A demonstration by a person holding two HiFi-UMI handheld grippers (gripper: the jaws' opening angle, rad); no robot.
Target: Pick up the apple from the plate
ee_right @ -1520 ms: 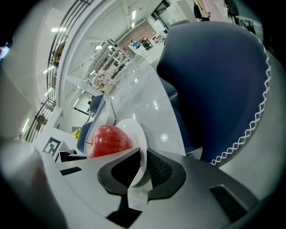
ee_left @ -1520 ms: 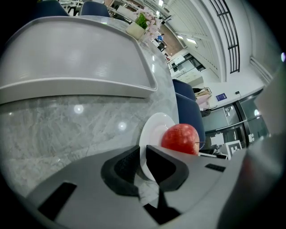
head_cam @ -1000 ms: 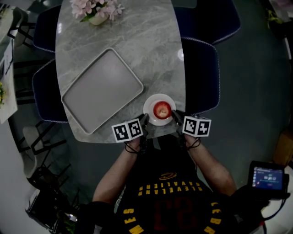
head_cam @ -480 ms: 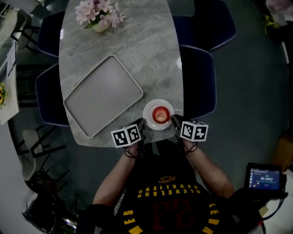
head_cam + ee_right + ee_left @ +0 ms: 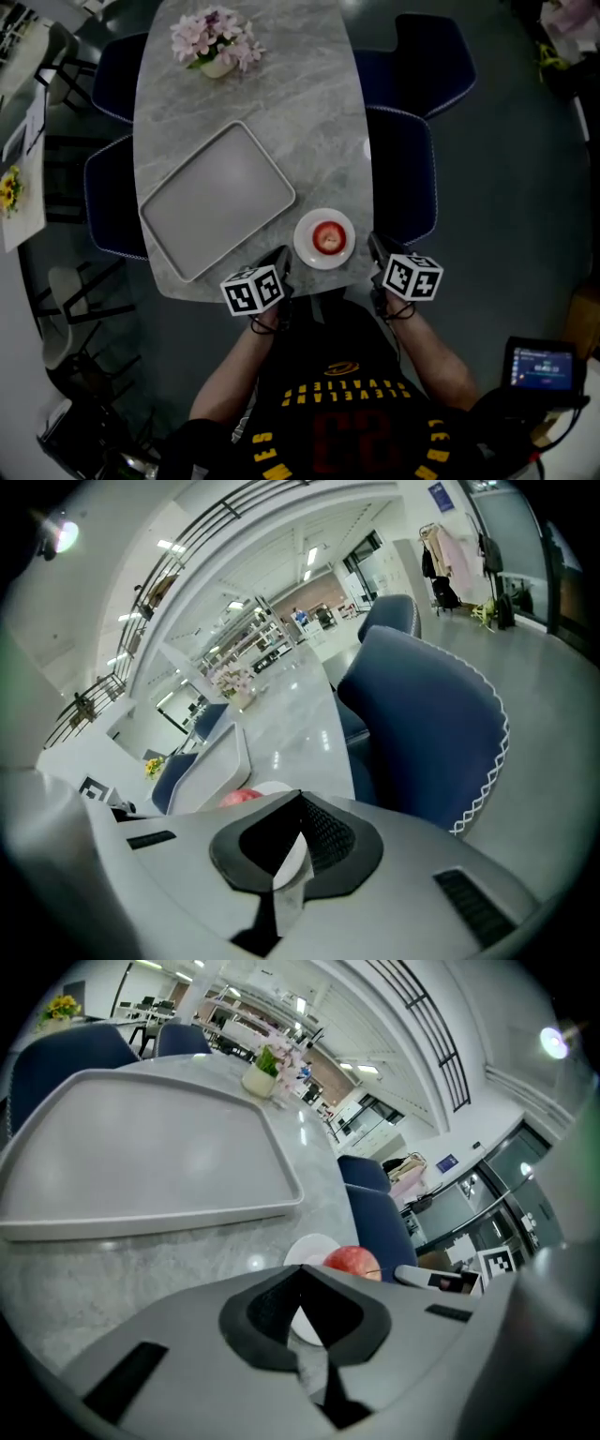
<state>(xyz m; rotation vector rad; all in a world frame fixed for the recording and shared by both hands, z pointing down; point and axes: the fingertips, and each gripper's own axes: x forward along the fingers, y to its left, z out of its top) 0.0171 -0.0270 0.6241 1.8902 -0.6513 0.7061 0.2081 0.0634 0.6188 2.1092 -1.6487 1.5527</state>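
Note:
A red apple [image 5: 328, 237] sits on a small white plate [image 5: 308, 246] near the table's front edge. My left gripper [image 5: 281, 254] is just left of the plate, shut and empty, clear of the rim. My right gripper [image 5: 373, 241] is to the plate's right, past the table edge, also shut on nothing. In the left gripper view the apple [image 5: 354, 1261] and plate [image 5: 307, 1247] peek over the closed left gripper [image 5: 302, 1271]. In the right gripper view the apple [image 5: 238, 797] shows as a red sliver left of the right gripper [image 5: 300, 797].
A large grey tray [image 5: 216, 197] lies left of the plate and fills much of the left gripper view [image 5: 141, 1147]. A pot of pink flowers [image 5: 214, 42] stands at the table's far end. Blue chairs [image 5: 403, 169] line the table's right side, one close to the right gripper [image 5: 422, 724].
Both grippers have drawn back from the plate and spread apart, the right one going further right past the table edge. The apple has stayed on the plate.

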